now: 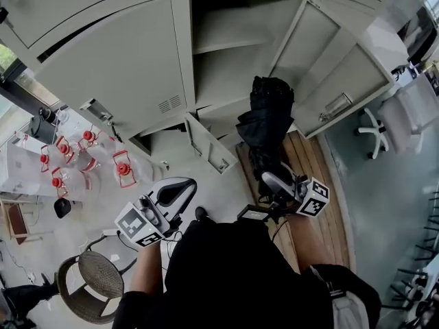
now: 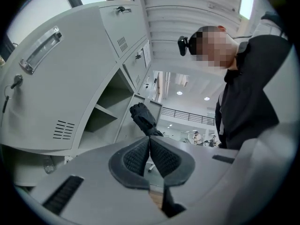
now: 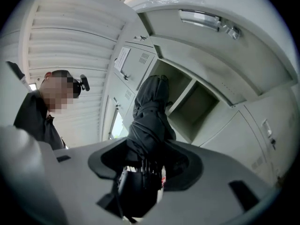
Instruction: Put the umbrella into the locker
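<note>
Nearest to us, the left gripper point(image 2: 150, 156) has its two ribbed pads pressed flat together with nothing between them. It hangs low at our left, well away from the locker. Its marker cube point(image 1: 139, 225) bears only black and white squares, no words.

The right gripper point(image 3: 144, 159) is clamped on the umbrella point(image 3: 150, 118), biting it low down where the folded black cloth bunches above the handle. Its marker cube point(image 1: 313, 197) carries the same kind of squares. The umbrella stands up and away from that gripper, furled, with its far end pointing at the locker point(image 1: 110, 67). We cannot tell whether that end has passed the front edge of the opening.

Beyond it, one tall grey compartment point(image 1: 233, 81) stands open, its door point(image 1: 343, 70) swung out to the right. A single shelf point(image 1: 230, 44) divides it, and the umbrella's end comes level with the part below the shelf. A smaller door point(image 1: 206, 144) lower down is also ajar. A paper sheet point(image 3: 123, 59) is stuck on a farther door, its print too small to read.

Off to the left stand several red things point(image 1: 86, 155) on a white surface, and a woven stool point(image 1: 96, 279) is on the floor.
</note>
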Tool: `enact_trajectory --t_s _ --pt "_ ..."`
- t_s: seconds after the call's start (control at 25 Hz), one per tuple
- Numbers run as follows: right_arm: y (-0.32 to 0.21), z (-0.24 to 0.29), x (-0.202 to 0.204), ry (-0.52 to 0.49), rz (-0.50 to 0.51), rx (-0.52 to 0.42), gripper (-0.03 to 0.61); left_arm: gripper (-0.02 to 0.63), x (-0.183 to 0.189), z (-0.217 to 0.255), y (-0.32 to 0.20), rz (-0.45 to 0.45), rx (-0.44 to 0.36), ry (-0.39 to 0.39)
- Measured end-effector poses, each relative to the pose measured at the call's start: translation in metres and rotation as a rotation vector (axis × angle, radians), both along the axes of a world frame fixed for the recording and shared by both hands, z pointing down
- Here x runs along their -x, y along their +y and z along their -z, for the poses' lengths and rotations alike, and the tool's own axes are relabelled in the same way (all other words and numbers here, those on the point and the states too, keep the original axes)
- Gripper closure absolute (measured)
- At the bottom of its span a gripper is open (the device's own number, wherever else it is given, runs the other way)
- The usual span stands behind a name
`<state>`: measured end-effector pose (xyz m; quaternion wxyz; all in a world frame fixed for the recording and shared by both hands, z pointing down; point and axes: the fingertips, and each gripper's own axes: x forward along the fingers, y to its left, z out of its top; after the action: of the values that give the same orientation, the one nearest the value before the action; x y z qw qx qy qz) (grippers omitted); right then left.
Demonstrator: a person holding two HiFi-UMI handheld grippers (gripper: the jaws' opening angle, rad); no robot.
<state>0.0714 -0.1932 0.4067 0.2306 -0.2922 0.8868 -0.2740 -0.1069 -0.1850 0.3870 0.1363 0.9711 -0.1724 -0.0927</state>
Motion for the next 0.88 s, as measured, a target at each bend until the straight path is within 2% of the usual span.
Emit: enact_trajectory --t_s 0.16,0.36,0.6,0.88 --pt "-0.029 -0.006 0.002 0.035 -0.059 0.015 0.354 0.597 0.003 -0.008 -0.026 -0.058 0.015 0.006" --pt "-0.063 -0.014 0.000 0.081 -0.078 0.047 0.356 0.597 -0.002 -0.012 -0.050 -0.076 0.025 0.015" --pt "-0.107 -0.029 -0.009 0.065 -0.037 0.093 0.356 0.597 -0.015 -0.011 -0.078 -0.039 0.024 -0.004" --pt "-0.146 -0.053 -0.015 0.141 0.028 0.162 0.356 0.597 -0.035 0.009 -0.108 0.015 -0.007 -0.014"
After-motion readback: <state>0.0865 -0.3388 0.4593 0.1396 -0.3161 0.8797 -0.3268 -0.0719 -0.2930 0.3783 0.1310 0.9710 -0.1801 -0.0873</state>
